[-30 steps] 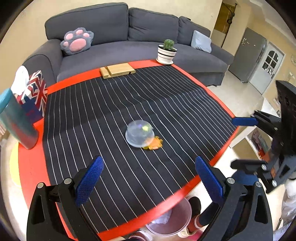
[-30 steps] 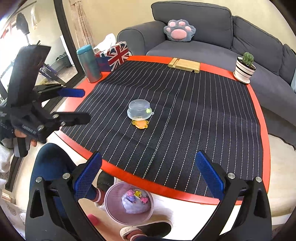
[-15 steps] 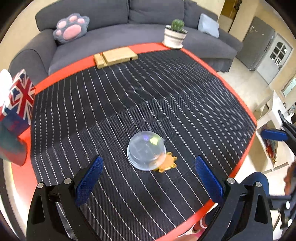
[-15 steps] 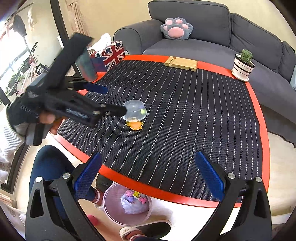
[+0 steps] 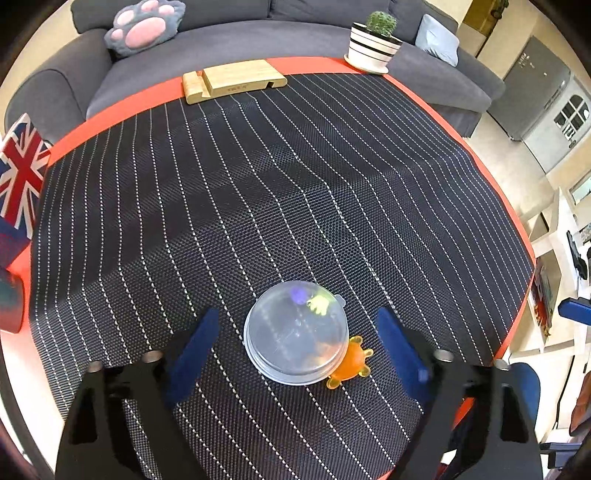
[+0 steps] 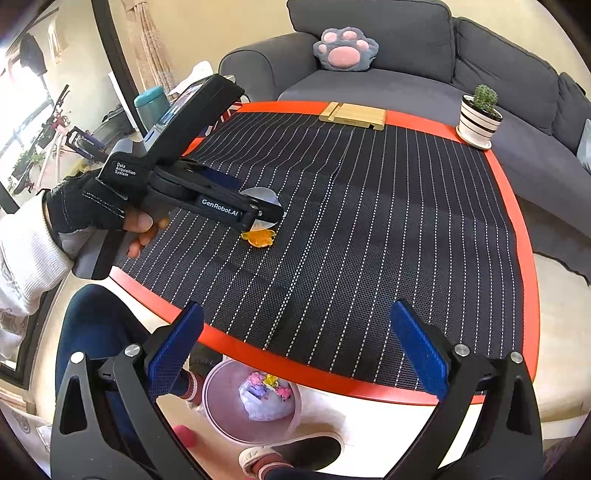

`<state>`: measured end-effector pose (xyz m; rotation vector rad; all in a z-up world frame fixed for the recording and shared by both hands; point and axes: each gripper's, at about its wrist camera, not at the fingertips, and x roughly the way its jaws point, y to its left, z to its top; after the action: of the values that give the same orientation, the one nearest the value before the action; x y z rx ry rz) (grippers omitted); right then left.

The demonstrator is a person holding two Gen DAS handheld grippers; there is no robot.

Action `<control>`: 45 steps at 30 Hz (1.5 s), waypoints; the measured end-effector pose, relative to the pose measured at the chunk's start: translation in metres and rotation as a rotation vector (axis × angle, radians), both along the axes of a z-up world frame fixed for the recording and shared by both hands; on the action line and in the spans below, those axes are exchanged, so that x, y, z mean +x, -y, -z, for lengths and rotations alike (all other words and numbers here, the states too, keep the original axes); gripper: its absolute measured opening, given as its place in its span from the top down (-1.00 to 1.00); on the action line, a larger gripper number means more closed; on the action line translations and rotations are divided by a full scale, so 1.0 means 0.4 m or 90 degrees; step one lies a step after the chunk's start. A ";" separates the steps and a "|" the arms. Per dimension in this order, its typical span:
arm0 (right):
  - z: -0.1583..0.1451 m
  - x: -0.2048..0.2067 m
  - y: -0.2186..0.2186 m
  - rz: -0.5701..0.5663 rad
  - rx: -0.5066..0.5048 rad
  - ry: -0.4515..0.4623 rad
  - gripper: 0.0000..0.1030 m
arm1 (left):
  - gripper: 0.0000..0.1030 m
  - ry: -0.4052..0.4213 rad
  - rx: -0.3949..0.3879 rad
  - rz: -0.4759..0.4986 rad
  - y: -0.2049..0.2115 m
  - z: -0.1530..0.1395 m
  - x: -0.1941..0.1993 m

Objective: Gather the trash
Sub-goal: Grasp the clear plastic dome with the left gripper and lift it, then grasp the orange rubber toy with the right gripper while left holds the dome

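A clear round plastic container (image 5: 296, 336) lies upside down on the striped black mat, with small purple and yellow bits inside. An orange jelly-like piece (image 5: 351, 363) pokes out from under its right side and also shows in the right wrist view (image 6: 258, 236). My left gripper (image 5: 297, 347) is open, its blue pads on either side of the container, not touching it. In the right wrist view it (image 6: 255, 206) hovers over the container (image 6: 260, 195). My right gripper (image 6: 295, 350) is open and empty over the table's near edge, above a pink trash bin (image 6: 251, 402).
A wooden stand (image 5: 232, 81) and a potted cactus (image 5: 375, 40) sit at the far edge by the grey sofa (image 5: 258, 33). A Union Jack box (image 5: 18, 177) and a teal cup (image 6: 149, 105) stand at the left. The bin holds a bag and bits.
My left gripper has moved forward and down over the table until its open pads flank the clear container. My right gripper has stayed almost still.
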<state>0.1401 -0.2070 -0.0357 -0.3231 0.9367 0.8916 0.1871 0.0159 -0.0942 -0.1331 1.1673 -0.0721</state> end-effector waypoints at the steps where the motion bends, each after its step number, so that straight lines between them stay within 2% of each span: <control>1: 0.001 0.002 -0.001 0.001 -0.002 0.000 -0.92 | -0.43 -0.002 0.000 0.002 0.001 0.002 0.001; 3: 0.002 0.000 -0.001 0.000 -0.002 0.000 -0.92 | -0.23 -0.003 0.000 0.004 0.003 0.004 0.001; 4: 0.002 0.001 -0.003 -0.001 -0.002 0.000 -0.92 | -0.06 -0.004 0.001 0.004 0.002 0.005 0.007; 18: 0.013 0.012 -0.052 -0.019 -0.015 0.000 -0.92 | -0.03 0.036 -0.001 -0.008 -0.033 -0.034 -0.033; 30: 0.021 0.036 -0.167 -0.075 -0.045 0.001 -0.92 | -0.03 0.083 0.005 -0.026 -0.089 -0.098 -0.100; 45: 0.113 0.083 -0.325 -0.137 -0.127 -0.017 -0.92 | -0.03 0.110 0.019 -0.036 -0.134 -0.110 -0.183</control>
<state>0.1733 -0.0769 -0.0809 -0.5934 1.0314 1.0021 0.1137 0.0694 -0.0502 -0.1305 0.9914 -0.0157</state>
